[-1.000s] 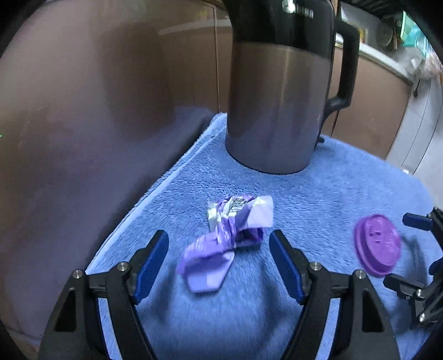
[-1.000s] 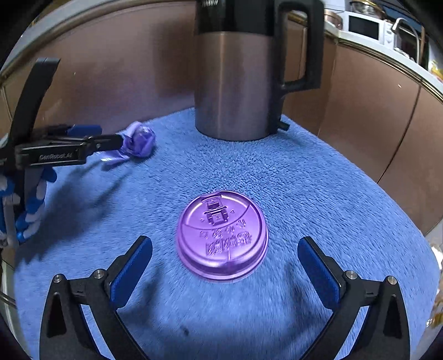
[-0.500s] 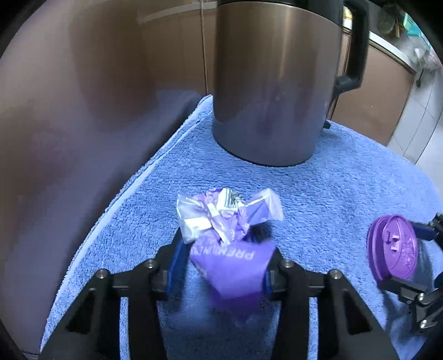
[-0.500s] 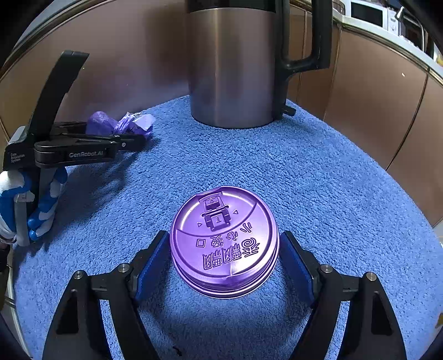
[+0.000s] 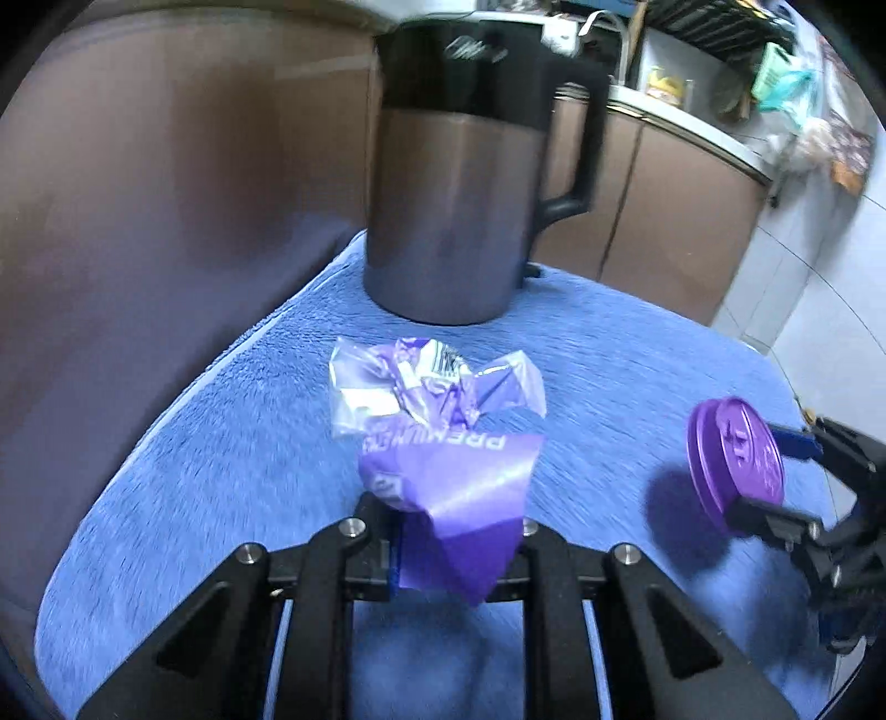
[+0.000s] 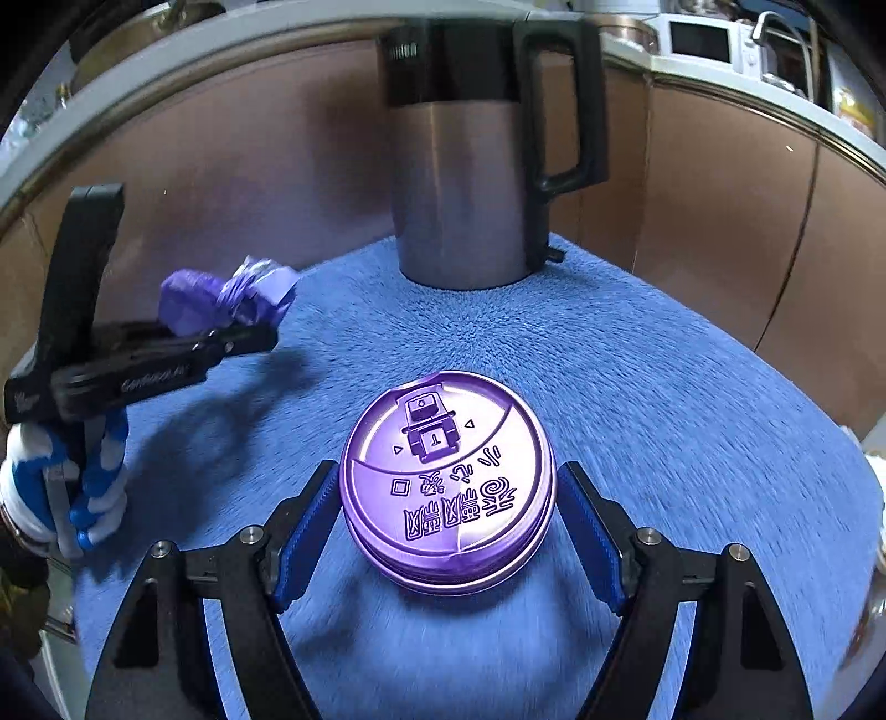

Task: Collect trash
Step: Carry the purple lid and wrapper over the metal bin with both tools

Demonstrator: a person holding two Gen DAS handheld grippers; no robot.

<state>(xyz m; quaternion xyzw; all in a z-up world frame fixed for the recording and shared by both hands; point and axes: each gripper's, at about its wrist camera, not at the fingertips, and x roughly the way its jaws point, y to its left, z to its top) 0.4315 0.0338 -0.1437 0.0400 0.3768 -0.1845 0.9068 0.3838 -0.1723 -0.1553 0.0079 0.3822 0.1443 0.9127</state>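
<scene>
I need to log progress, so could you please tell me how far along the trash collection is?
Both pieces look picked up: the left gripper is shut on the crumpled wrapper, and the right gripper is shut on the purple lid, which the left view shows tilted above its shadow on the blue towel. Dropping them somewhere is left; no bin is in view. The kettle stands untouched.

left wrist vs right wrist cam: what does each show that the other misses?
Left wrist only: the "PREMIUM" print and barcode on the crumpled purple wrapper, and the purple plastic cup lid seen edge-on, lifted.

Right wrist only: the lid's embossed top, a white microwave, and the gloved hand holding the left gripper.

Both: the steel kettle with black handle, the blue fleece mat, and both grippers shut on their items.
</scene>
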